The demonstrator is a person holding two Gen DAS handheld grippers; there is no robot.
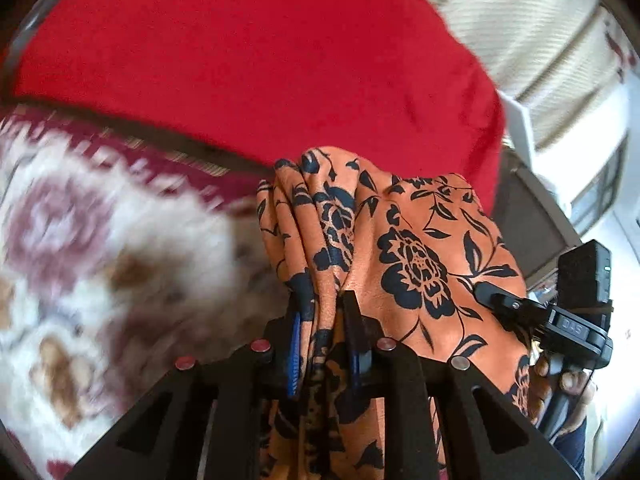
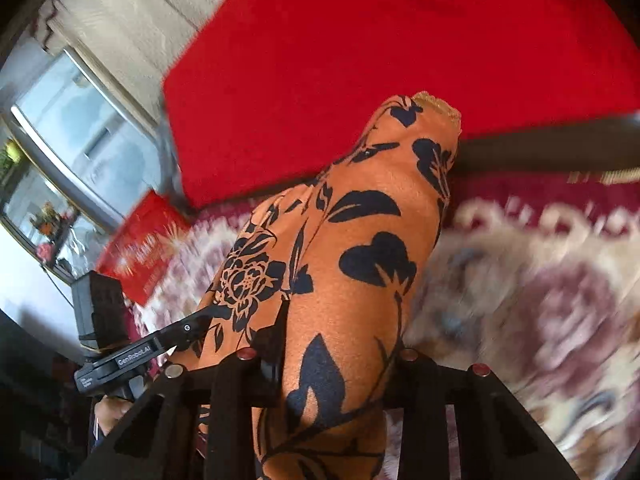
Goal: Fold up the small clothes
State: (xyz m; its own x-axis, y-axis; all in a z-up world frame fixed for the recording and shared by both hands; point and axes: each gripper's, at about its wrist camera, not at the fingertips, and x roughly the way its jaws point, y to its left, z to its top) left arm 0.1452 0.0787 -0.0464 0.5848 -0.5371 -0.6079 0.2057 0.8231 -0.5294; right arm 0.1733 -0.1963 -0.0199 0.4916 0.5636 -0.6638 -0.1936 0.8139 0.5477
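An orange garment with a dark blue flower print (image 1: 404, 248) is held up off the surface by both grippers. My left gripper (image 1: 324, 312) is shut on a bunched fold of it, blue pads pressed against the cloth. The garment (image 2: 340, 264) drapes over my right gripper (image 2: 332, 344), which is shut on it; the cloth hides most of its fingers. The right gripper also shows at the right of the left wrist view (image 1: 560, 320), and the left gripper shows at the lower left of the right wrist view (image 2: 132, 352).
A red cloth-covered surface (image 1: 248, 52) lies ahead, also seen in the right wrist view (image 2: 360, 40). A floral carpet (image 1: 88, 248) in cream and maroon lies below. A red printed bag (image 2: 140, 248) lies on the carpet at the left. Windows (image 2: 72, 120) and a light wall stand behind.
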